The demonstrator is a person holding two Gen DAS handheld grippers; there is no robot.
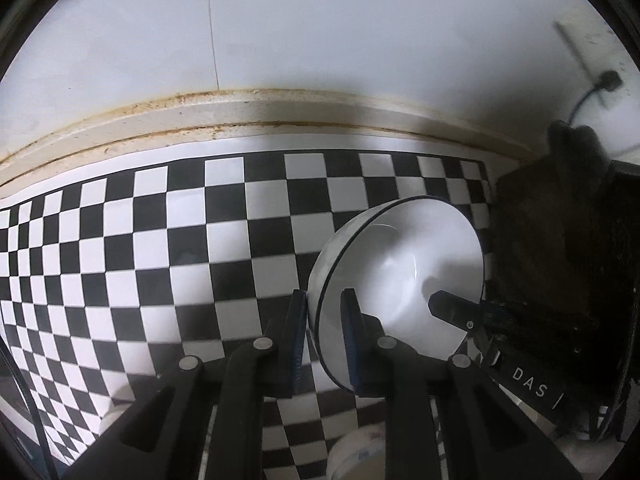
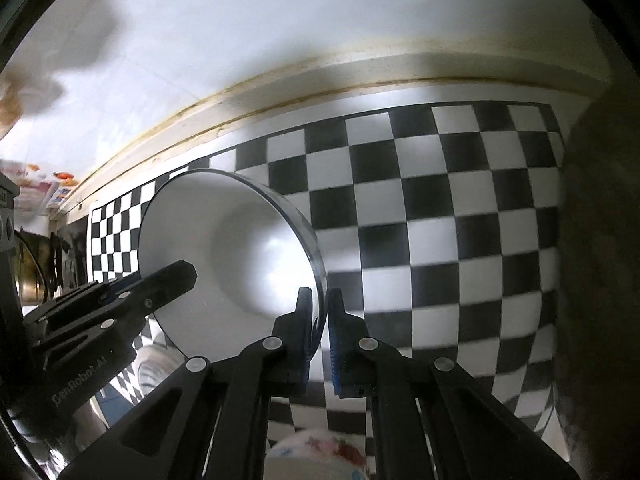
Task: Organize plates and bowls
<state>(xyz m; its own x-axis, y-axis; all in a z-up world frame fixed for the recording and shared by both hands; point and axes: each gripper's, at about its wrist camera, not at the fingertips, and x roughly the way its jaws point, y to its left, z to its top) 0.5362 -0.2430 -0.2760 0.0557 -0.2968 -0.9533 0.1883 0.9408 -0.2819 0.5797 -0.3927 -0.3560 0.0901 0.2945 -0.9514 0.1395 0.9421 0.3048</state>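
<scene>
While both grippers clamped opposite sides of its rim, the glossy white ceramic bowl with a thin dark line round its lip point(image 1: 400, 256) hung tilted above the black-and-white chequered mat point(image 1: 160, 240), so the sorting looked mid-course: this bowl was lifted but not yet put anywhere. The left gripper point(image 1: 324, 336) pinched the near edge of the bowl's wall between its blue-padded black fingers, one inside and one outside. The right gripper point(image 2: 320, 334) gripped the rim the same way from the other side, its pads nearly meeting on the thin wall. Directly below each gripper, a rounded white dish with a faint flowery pattern point(image 2: 320, 456) peeped out, perhaps the stack's target, though that was only a guess. Ahead of the fingers ran a stained cream ledge point(image 1: 240, 112) under a smooth white wall point(image 1: 320, 32). No plates showed, so most of the job seemed left.
</scene>
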